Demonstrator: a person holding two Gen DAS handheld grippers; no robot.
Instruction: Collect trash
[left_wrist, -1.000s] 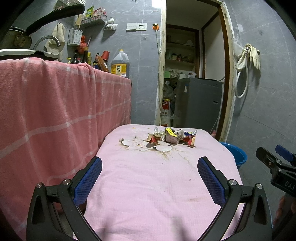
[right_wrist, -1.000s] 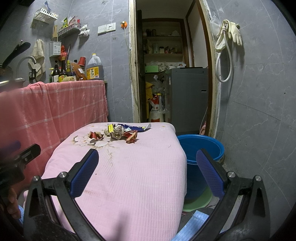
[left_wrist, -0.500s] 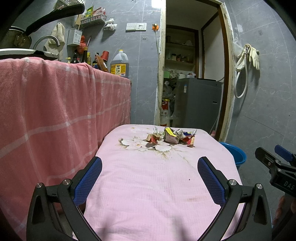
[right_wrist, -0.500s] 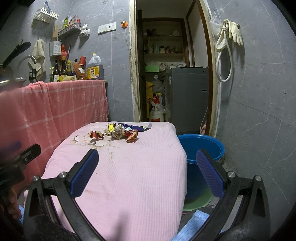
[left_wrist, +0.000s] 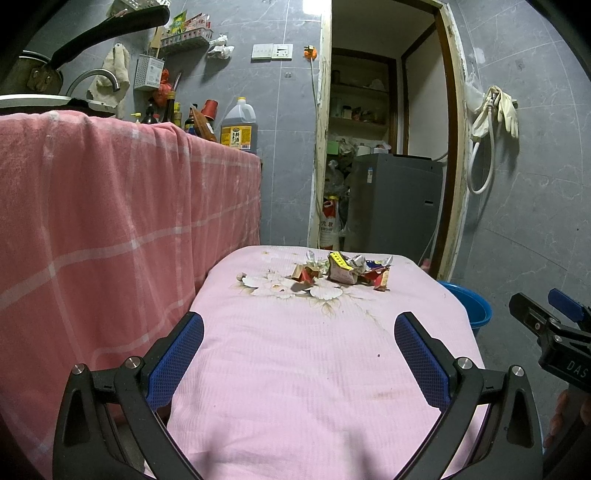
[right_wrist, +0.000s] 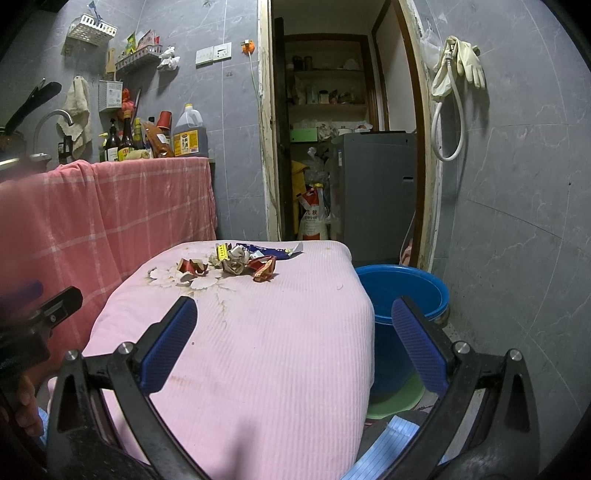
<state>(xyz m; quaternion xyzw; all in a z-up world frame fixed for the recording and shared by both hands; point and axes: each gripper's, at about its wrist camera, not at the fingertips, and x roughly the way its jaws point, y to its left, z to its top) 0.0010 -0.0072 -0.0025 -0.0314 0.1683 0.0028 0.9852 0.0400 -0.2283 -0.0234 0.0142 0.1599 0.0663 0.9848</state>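
OK, both grippers are hovering w/ fingers spread wide, holding nothing: left gripper (left_wrist: 299, 354), right gripper (right_wrist: 295, 343). Trash pile (left_wrist: 341, 271) of crumpled wrappers is lying at far end of pink-covered table (left_wrist: 295, 387), well apart from both. Blue bucket (right_wrist: 402, 291) is standing on floor just beside table's right edge.
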